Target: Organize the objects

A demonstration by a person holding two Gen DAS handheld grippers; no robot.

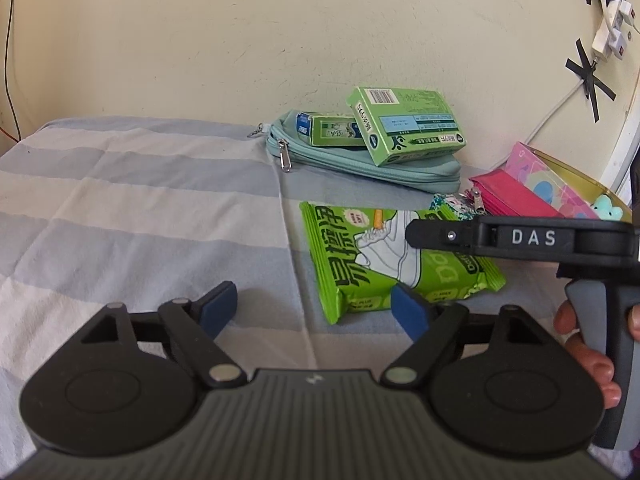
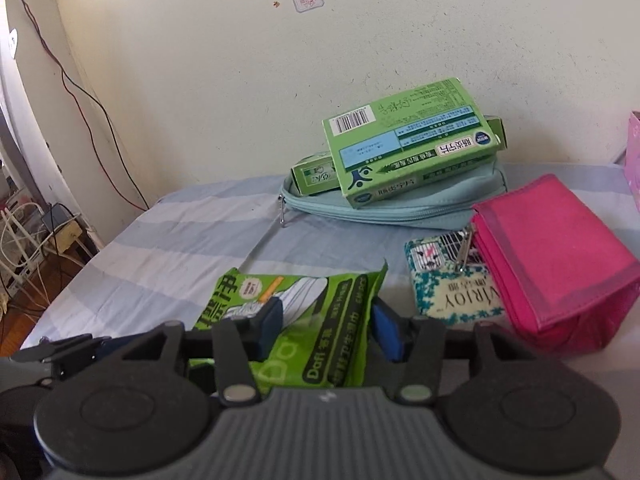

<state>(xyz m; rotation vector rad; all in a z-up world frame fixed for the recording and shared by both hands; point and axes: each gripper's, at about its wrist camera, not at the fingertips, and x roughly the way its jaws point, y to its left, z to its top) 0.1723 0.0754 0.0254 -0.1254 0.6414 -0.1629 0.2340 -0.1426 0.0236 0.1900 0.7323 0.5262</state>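
Observation:
A green wet-wipe packet (image 1: pixel 360 256) (image 2: pixel 320 304) lies on the striped bed sheet (image 1: pixel 140 208). My right gripper (image 2: pixel 326 324) is low over it, jaws partly apart, with the packet between and under the blue pads (image 2: pixel 270 320); no pad clearly presses on it. From the side, in the left wrist view, the right gripper (image 1: pixel 416 234) hangs over the packet. My left gripper (image 1: pixel 314 296) stands open and empty just left of the packet. Behind, two green boxes (image 1: pixel 404 124) (image 2: pixel 408 144) rest on a teal zip pouch (image 1: pixel 360 164) (image 2: pixel 400 208).
A pink wallet (image 2: pixel 560 256) (image 1: pixel 516 196) and a patterned tissue pack (image 2: pixel 448 284) lie right of the packet. A pink printed box (image 1: pixel 540 176) sits at the far right. The wall is close behind. The bed's left edge drops to cables (image 2: pixel 24 248) on the floor.

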